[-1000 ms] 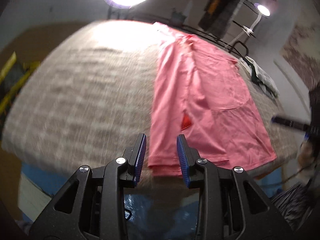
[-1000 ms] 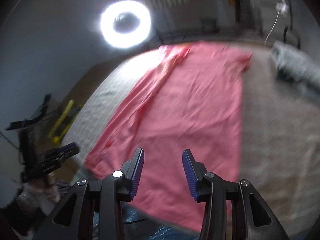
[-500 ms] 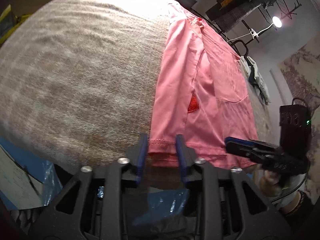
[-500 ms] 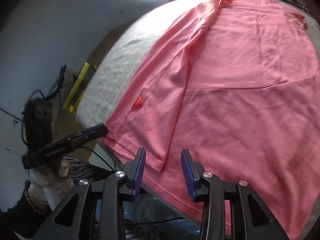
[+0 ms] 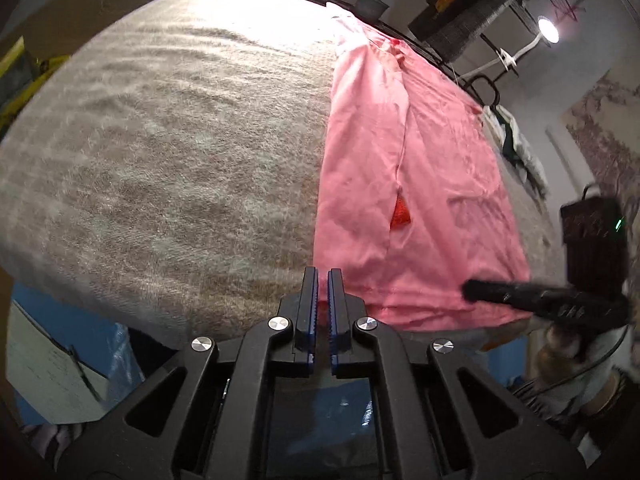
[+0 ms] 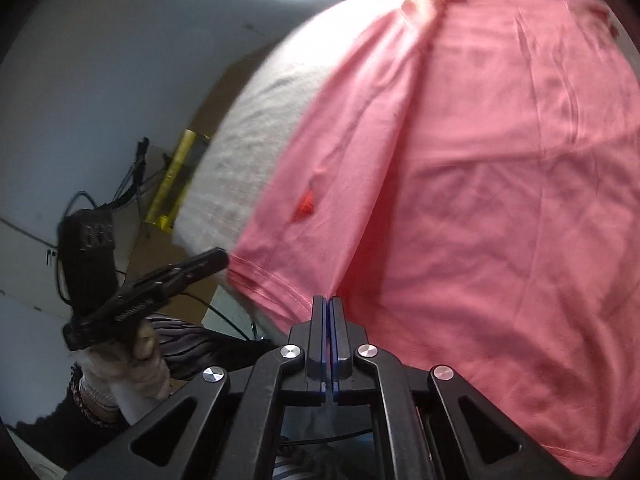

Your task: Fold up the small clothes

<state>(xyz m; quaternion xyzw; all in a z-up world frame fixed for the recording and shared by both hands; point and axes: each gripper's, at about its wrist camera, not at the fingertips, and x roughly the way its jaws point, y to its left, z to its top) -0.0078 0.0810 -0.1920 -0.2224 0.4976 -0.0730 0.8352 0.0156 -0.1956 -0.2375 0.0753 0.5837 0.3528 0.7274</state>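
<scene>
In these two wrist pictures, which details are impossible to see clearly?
- Left wrist view: the pink garment's near left corner, hidden between the left gripper's shut pads.
- Right wrist view: the hem where the right gripper pinches it, covered by the pads.
- Right wrist view: the garment's right side, cut off by the lens edge.
- Left wrist view: the dark clothes pile at the far right, too small.

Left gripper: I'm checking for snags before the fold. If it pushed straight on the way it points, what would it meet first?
The pink shirt already pinched in the left gripper, bunching over the towel-covered table.
</scene>
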